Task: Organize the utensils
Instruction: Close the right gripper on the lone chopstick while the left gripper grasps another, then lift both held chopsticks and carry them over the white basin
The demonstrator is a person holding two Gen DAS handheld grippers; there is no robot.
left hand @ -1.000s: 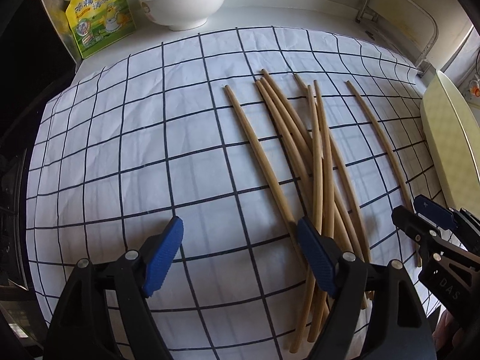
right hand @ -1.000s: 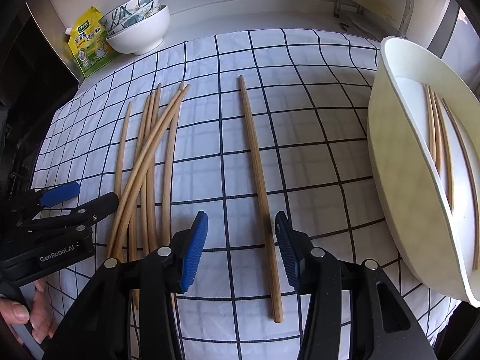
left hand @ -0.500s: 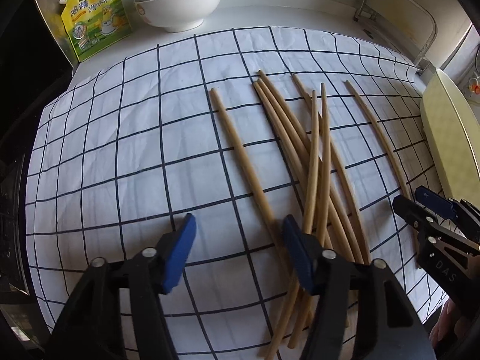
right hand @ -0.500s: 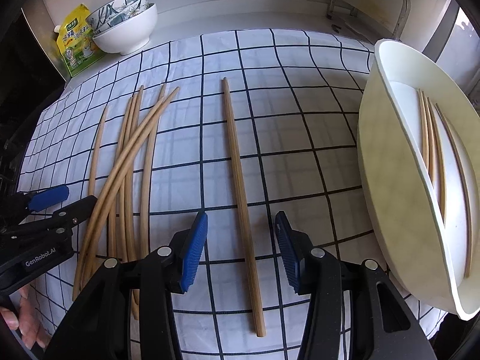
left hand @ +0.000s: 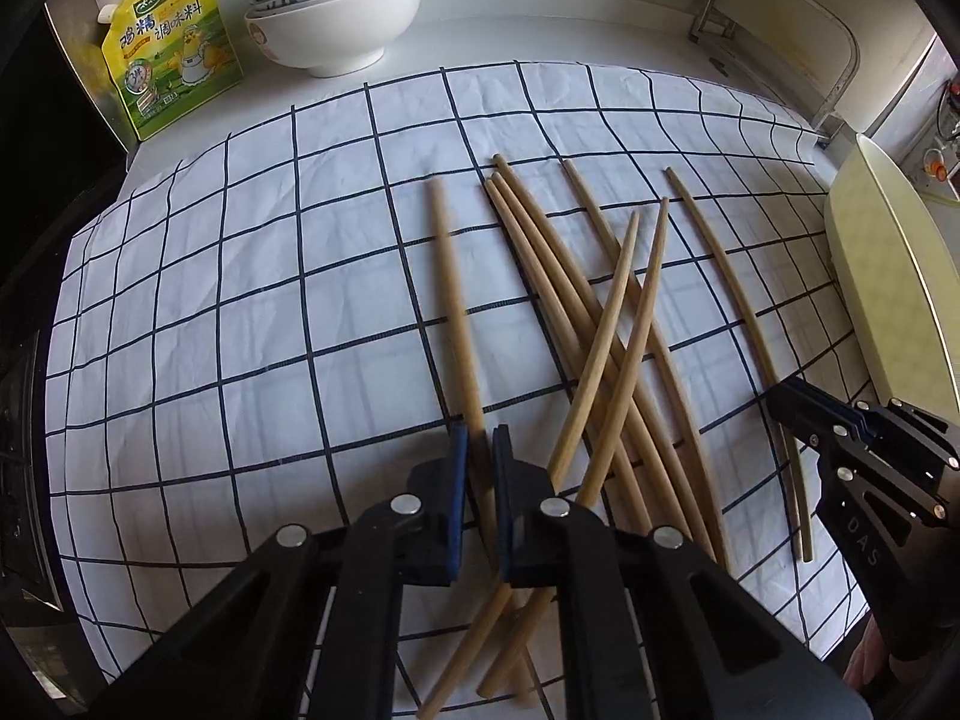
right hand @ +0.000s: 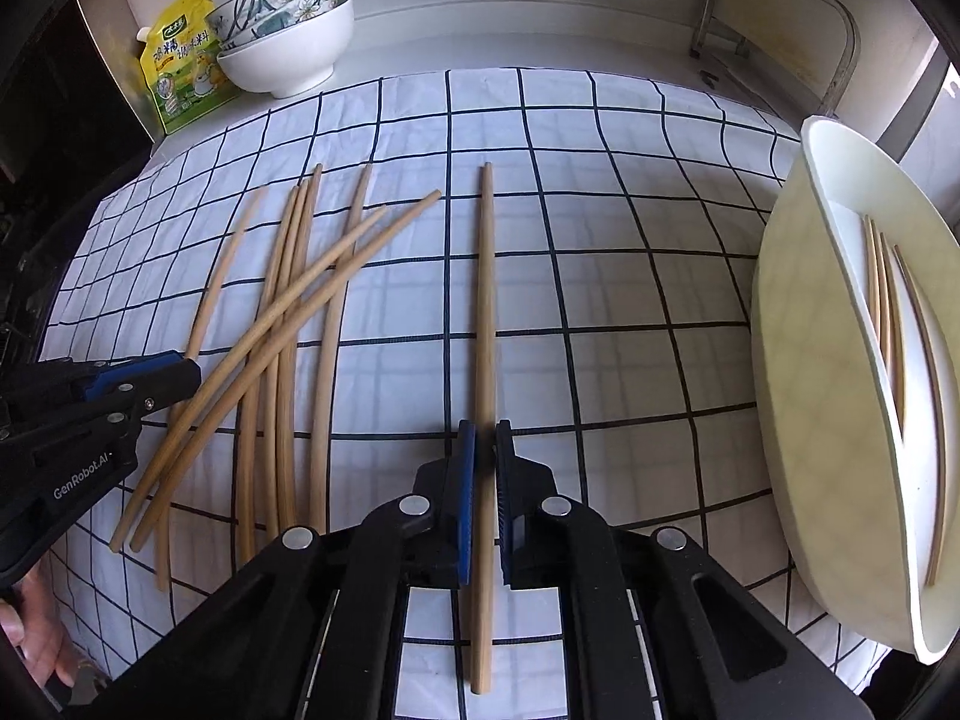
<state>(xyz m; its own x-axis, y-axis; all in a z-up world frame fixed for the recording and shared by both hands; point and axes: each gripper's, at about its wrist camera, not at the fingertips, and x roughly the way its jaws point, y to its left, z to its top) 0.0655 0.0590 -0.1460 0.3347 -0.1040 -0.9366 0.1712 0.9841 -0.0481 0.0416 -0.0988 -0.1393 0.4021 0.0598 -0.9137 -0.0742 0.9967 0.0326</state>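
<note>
Several wooden chopsticks (left hand: 600, 324) lie on a white checked cloth (left hand: 240, 300). My left gripper (left hand: 477, 450) is shut on the leftmost chopstick (left hand: 453, 300) near its near end. My right gripper (right hand: 485, 444) is shut on a lone chopstick (right hand: 487, 300) that lies apart to the right of the pile (right hand: 288, 324). A cream oval tray (right hand: 798, 360) at the right edge holds three chopsticks (right hand: 888, 312). The right gripper also shows in the left wrist view (left hand: 798, 402), and the left gripper in the right wrist view (right hand: 180, 369).
Stacked bowls (left hand: 336, 18) and a yellow seasoning pouch (left hand: 168, 42) stand at the back left. A metal rack (left hand: 780, 30) stands at the back right. The cream tray's side (left hand: 888, 300) shows in the left wrist view. A dark gap runs along the cloth's left edge.
Both grippers were open and have closed, each on a chopstick. The left gripper has shifted so the leftmost chopstick sits between its fingers.
</note>
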